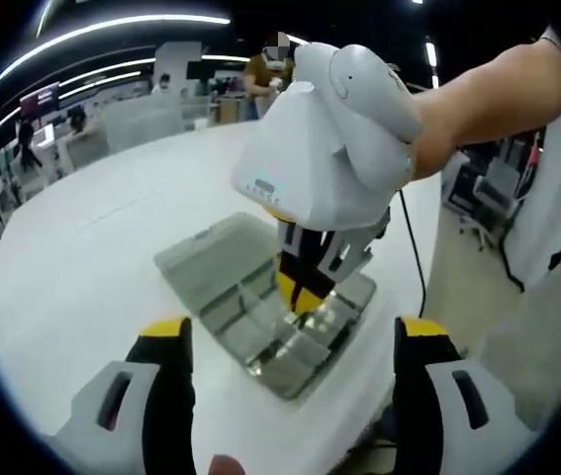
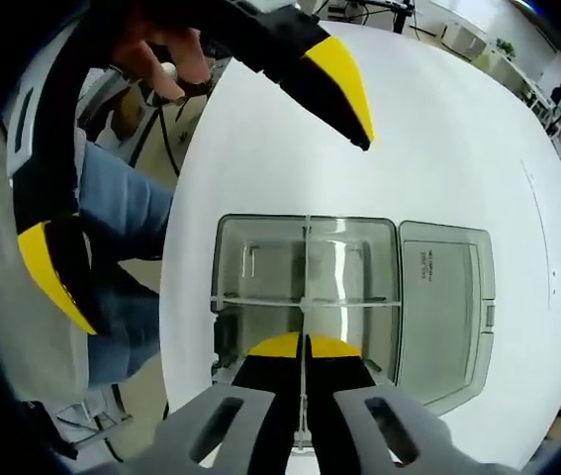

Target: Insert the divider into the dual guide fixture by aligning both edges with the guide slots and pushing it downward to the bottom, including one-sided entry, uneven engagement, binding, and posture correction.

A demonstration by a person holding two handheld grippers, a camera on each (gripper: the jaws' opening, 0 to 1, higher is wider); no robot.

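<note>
A clear plastic box (image 2: 250, 259) with guide slots lies on the white table, its hinged lid (image 2: 443, 307) folded open beside it. A cross divider (image 2: 260, 302) sits in the box. My right gripper (image 2: 305, 348) is shut on a thin clear divider (image 2: 305, 267), seen edge-on and running down the box's middle line. In the left gripper view the right gripper (image 1: 300, 292), held by a hand, stands upright over the box (image 1: 260, 297) with its tips inside it. My left gripper (image 1: 295, 336) is wide open just in front of the box, holding nothing, and also appears as the left gripper (image 2: 201, 178).
The round white table (image 1: 92, 257) stretches away behind the box, and its edge runs close by the box. A black cable (image 1: 411, 247) hangs off the table edge. The person's legs in jeans (image 2: 122, 228) are beside the table. Desks and people fill the far background.
</note>
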